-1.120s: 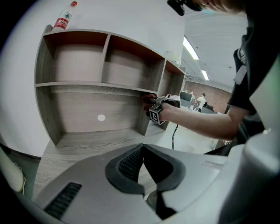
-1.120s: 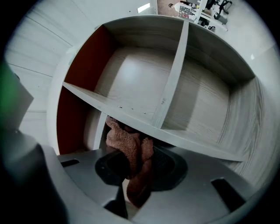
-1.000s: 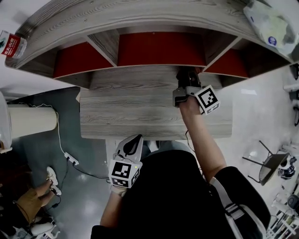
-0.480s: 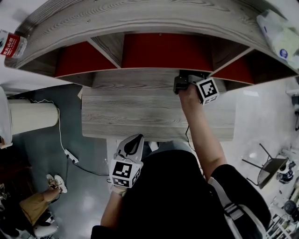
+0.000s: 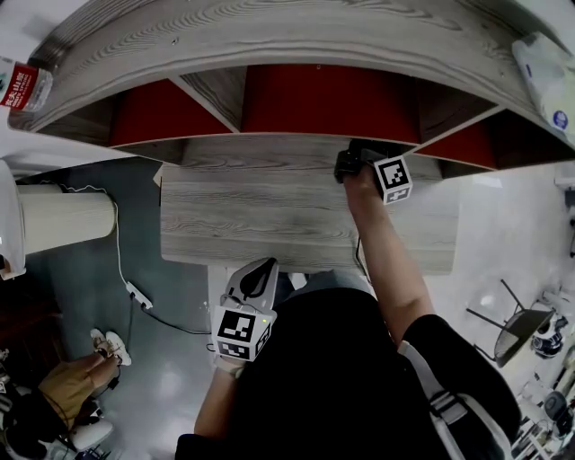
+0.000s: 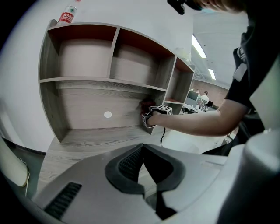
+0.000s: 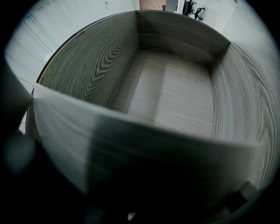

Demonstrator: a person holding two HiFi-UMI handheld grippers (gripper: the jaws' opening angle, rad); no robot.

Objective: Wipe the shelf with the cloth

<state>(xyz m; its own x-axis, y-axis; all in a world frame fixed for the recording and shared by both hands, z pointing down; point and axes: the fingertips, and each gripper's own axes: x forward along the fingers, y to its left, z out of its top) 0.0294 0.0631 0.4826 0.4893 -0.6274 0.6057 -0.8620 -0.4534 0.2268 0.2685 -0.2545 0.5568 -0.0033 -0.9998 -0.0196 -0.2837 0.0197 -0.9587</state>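
Observation:
The grey wood-grain shelf unit (image 5: 269, 27) has red back panels and stands on a matching desk top (image 5: 260, 211). My right gripper (image 5: 353, 154) reaches under the shelf board at the back right of the desk. In the left gripper view a dark red cloth (image 6: 143, 104) shows at the right gripper's (image 6: 144, 111) tip, against the compartment's back corner. Its own view is dark and blurred at the jaws, with the wood compartment (image 7: 175, 87) ahead. My left gripper (image 5: 260, 268) hangs shut and empty by my body, below the desk's front edge, its jaws (image 6: 142, 148) meeting.
A bottle with a red label (image 5: 20, 85) lies on the shelf top at the left, and a white bag (image 5: 548, 81) at the right. A white cylinder (image 5: 67, 225), a power strip with cable (image 5: 135, 292) and a seated person (image 5: 63, 386) are at the left. A chair (image 5: 517, 319) stands at the right.
My right gripper has slid a little deeper toward the back of the shelf. The left gripper has stayed where it was.

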